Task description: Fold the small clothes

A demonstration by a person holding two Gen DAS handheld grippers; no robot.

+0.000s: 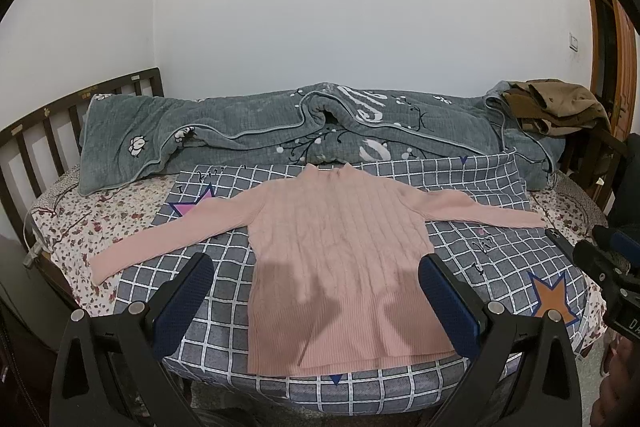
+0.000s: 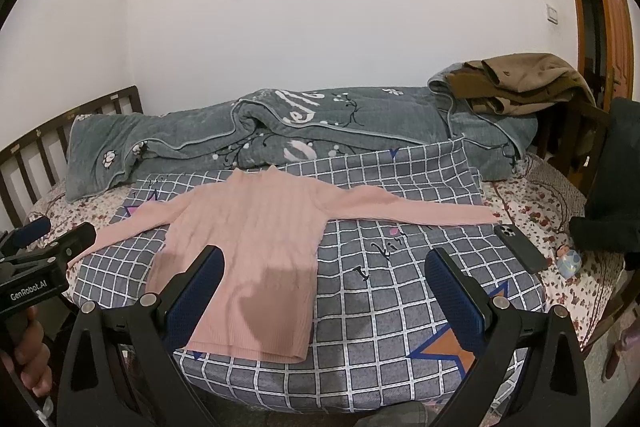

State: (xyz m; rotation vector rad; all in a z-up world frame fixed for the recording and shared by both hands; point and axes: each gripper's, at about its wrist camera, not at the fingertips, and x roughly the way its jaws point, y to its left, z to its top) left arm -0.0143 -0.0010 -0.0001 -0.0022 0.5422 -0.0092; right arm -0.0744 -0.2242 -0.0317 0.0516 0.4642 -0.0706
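Note:
A small pink ribbed sweater (image 1: 332,251) lies flat on a grey checked sheet (image 1: 224,247), both sleeves spread out, hem toward me. It also shows in the right wrist view (image 2: 256,247). My left gripper (image 1: 316,267) is open and empty, hovering above the sweater's lower body. My right gripper (image 2: 326,263) is open and empty, above the sweater's right side and the sheet. The right gripper also appears at the right edge of the left wrist view (image 1: 600,255), and the left gripper at the left edge of the right wrist view (image 2: 52,243).
A rolled grey-green quilt (image 1: 304,131) lies along the wall. Brown clothes (image 1: 556,103) are piled at the far right. A dark phone (image 2: 520,247) lies near the right sleeve cuff. A wooden headboard (image 1: 40,139) stands at left, a door (image 2: 600,7) at right.

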